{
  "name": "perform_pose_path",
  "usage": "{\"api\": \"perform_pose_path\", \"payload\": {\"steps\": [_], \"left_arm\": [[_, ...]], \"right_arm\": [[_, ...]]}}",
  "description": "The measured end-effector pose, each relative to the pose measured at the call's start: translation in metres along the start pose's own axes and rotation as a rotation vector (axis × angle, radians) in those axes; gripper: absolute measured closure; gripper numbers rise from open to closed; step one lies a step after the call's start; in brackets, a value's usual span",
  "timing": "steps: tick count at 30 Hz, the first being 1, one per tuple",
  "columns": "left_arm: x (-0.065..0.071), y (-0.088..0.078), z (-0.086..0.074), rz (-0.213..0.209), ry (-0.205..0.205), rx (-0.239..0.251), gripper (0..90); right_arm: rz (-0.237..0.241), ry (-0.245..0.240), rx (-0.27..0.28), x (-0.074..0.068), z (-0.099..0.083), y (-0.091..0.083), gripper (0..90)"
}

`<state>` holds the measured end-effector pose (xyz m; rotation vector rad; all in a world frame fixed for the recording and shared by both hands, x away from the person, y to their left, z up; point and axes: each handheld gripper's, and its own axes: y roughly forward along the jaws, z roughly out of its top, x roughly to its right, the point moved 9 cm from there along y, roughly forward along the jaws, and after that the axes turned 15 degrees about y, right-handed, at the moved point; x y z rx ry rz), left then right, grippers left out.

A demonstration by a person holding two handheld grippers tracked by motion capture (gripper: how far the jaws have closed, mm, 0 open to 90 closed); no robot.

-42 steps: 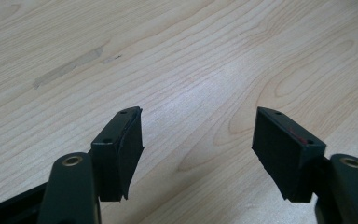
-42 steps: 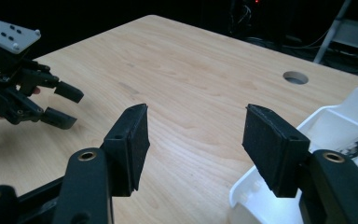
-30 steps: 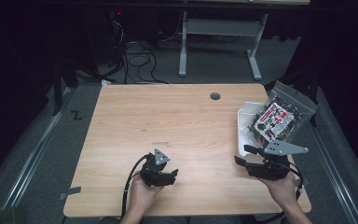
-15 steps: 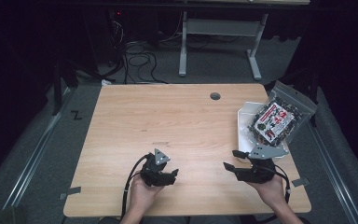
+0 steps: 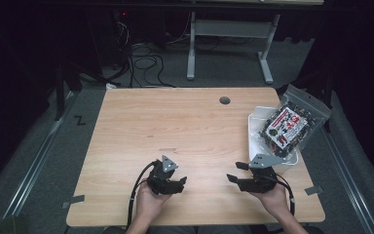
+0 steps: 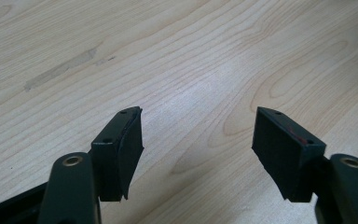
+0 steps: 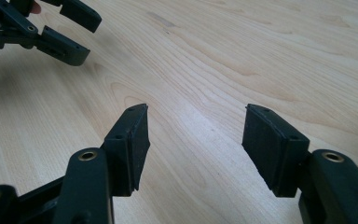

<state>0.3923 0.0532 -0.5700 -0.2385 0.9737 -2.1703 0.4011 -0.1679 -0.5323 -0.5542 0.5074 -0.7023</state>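
Observation:
My left gripper (image 5: pixel 179 183) rests low over the near part of the wooden table (image 5: pixel 185 126), held in a hand, with its jaws pointing right. In the left gripper view it (image 6: pixel 198 126) stands open, with bare wood between the pads. My right gripper (image 5: pixel 234 171) sits to the right of it, jaws pointing left toward the left gripper. Its jaws (image 7: pixel 196 123) are open too, with nothing between them, and the left gripper (image 7: pixel 51 28) shows at the upper left of the right gripper view.
A white tray (image 5: pixel 254 122) stands at the table's right edge, and a clear bag of dark snacks with a red label (image 5: pixel 287 127) leans in it. A round cable hole (image 5: pixel 224 100) is near the far edge. Cables and a desk frame lie on the floor beyond.
My right gripper has come down and to the left, away from the white tray and toward the near edge of the table. The left gripper has stayed put.

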Motion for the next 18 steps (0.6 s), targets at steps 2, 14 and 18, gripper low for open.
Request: {"api": "perform_pose_path", "payload": {"steps": [2, 14, 18], "left_arm": [[0.000, 0.000, 0.000, 0.002, 0.001, -0.001, 33.7], [-0.001, -0.001, -0.001, 0.008, -0.010, 0.002, 33.6], [-0.003, -0.001, -0.001, 0.008, -0.013, 0.001, 33.6]], "right_arm": [[-0.008, 0.006, 0.000, 0.002, -0.001, 0.002, 41.4], [-0.023, 0.014, -0.078, 0.011, -0.028, 0.015, 42.6], [-0.036, 0.004, -0.079, 0.012, -0.029, 0.015, 42.5]]}}
